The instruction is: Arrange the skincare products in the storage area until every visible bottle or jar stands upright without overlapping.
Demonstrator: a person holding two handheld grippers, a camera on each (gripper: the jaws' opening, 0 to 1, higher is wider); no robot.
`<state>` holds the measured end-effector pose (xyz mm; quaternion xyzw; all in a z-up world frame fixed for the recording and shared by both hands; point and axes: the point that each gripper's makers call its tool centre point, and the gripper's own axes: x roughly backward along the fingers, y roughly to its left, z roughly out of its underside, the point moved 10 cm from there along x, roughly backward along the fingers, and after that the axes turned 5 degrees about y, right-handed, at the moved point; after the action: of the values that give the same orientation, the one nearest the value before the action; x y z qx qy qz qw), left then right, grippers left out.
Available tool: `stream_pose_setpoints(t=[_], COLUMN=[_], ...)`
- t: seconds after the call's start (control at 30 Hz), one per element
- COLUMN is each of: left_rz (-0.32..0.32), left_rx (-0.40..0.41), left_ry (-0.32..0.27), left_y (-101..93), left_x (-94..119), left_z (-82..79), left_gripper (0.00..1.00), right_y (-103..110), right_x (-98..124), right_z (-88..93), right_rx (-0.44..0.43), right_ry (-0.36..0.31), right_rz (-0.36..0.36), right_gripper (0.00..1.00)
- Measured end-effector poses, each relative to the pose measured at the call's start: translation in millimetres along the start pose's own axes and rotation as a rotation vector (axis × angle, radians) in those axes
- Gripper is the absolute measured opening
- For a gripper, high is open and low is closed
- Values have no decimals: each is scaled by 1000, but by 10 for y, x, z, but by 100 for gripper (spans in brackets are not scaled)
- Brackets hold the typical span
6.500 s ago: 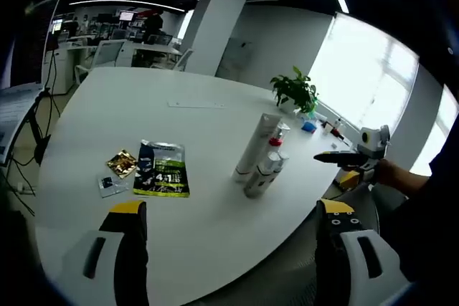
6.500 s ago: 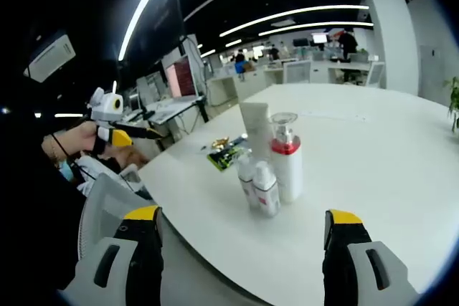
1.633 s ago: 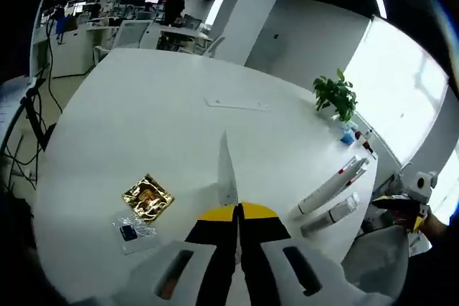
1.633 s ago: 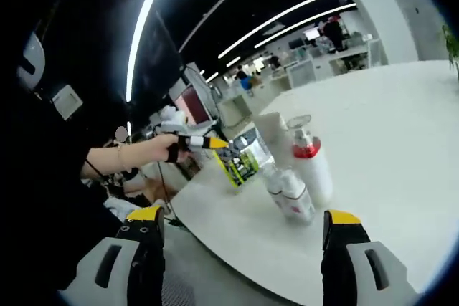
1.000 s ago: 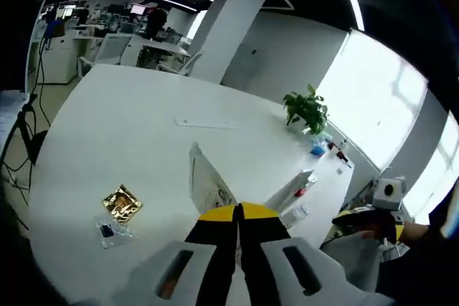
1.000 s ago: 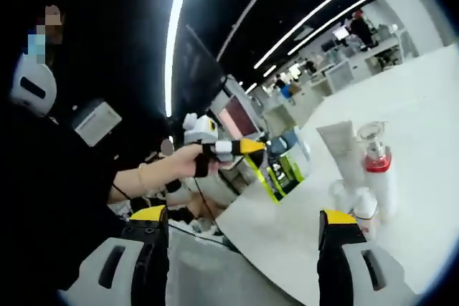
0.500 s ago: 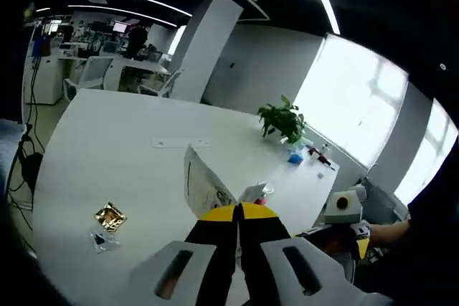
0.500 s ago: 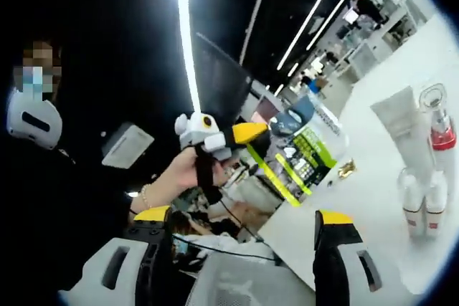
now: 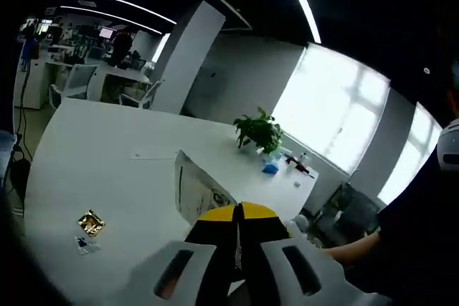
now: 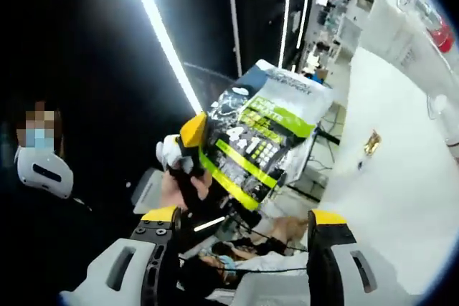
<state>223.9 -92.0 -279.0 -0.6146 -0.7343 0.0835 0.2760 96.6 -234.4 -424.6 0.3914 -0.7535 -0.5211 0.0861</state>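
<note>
Lifted higher, green sachet (image 10: 262, 137) now blocks right gripper's (image 10: 240, 220) view.

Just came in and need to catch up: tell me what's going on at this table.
A person holds a tool in each hand. The left tool is shut on a black and green packet, lifted off the white table. The right tool is open and holds nothing. A gold sachet lies on the table.

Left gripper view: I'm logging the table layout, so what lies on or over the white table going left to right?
Clear sachet → gold packet → pouch pinched edge-on in the shut left gripper → potted plant → blue item by the window.
</note>
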Motion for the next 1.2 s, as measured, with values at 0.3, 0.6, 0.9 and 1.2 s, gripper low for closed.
stream_pose_setpoints(t=[0.3, 0.6, 0.9, 1.2], left_rz=[122, 199, 159, 145], left_rx=[55, 50, 44, 112], left_ry=[-72, -129, -151, -166], left_y=[-236, -372, -309, -223], left_x=[73, 188, 344, 414], left_z=[-8, -25, 100, 387], left_gripper=[0, 0, 1, 1], right_y=[128, 314, 438, 777], right_x=[-89, -207, -117, -62], right_z=[-250, -306, -542, -759], right_rx=[-71, -168, 13, 299], right_ry=[-183, -313, -408, -207], right_rz=[-137, -275, -164, 3], right_gripper=[69, 44, 10, 0])
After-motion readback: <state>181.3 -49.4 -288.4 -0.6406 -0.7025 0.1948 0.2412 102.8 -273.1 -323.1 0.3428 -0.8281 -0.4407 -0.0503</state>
